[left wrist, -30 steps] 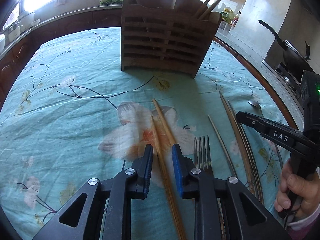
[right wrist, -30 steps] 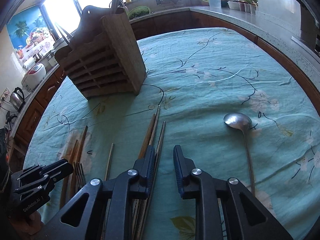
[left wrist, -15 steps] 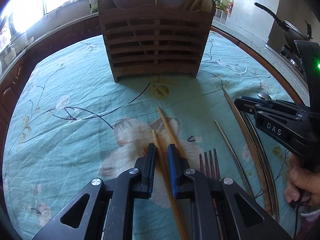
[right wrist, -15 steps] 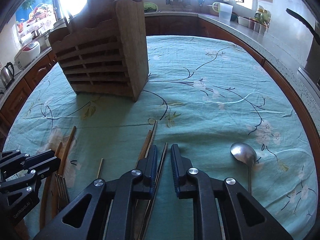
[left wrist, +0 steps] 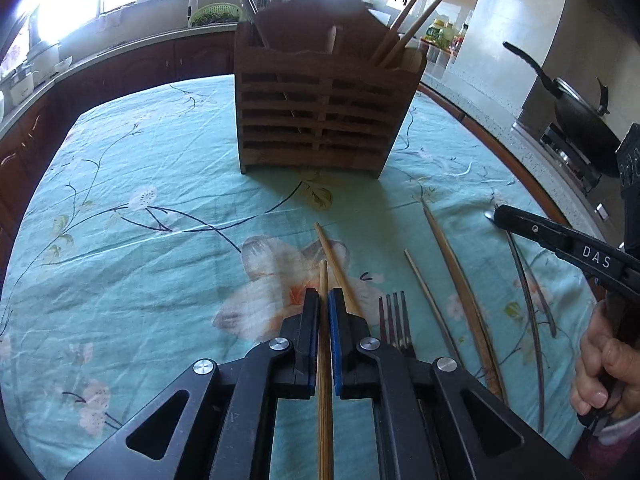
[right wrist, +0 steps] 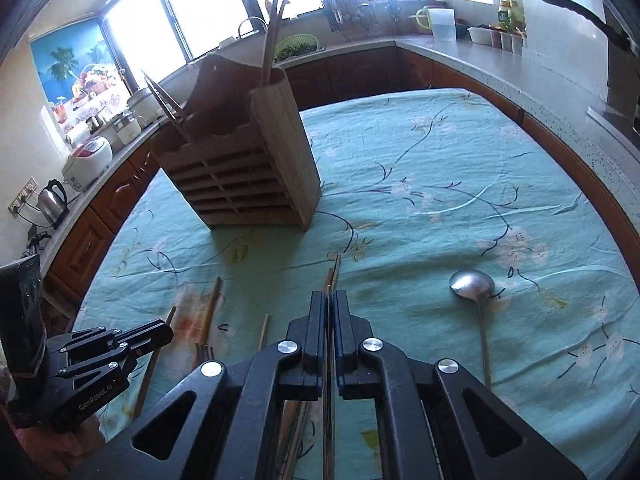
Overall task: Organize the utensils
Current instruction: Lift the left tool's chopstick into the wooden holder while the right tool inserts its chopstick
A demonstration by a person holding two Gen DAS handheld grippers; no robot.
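Observation:
My left gripper [left wrist: 324, 296] is closing its last bit, pads pressed on a light wooden chopstick [left wrist: 323, 276] whose tip hangs just above the flowered cloth. A second wooden chopstick [left wrist: 336, 264] lies beside it. My right gripper [right wrist: 329, 300] is likewise closing tight on a thin grey chopstick [right wrist: 337, 268], with a brown one [right wrist: 329, 280] just under it. The slatted wooden utensil holder [left wrist: 320, 120] stands upright beyond both, with several sticks in it. Each gripper shows in the other's view: the right gripper [left wrist: 500, 216], the left gripper [right wrist: 166, 330].
A fork [left wrist: 394, 320], a thin stick [left wrist: 424, 284] and a long brown chopstick [left wrist: 456, 272] lie between the grippers. A metal spoon [right wrist: 472, 286] lies to the right. The round table [right wrist: 624, 216] is ringed by kitchen counters; a wok [left wrist: 580, 116] sits at the right.
Both grippers went from open around their chopsticks to clamped on them. Both rose a little, and the held chopstick tips came off the cloth.

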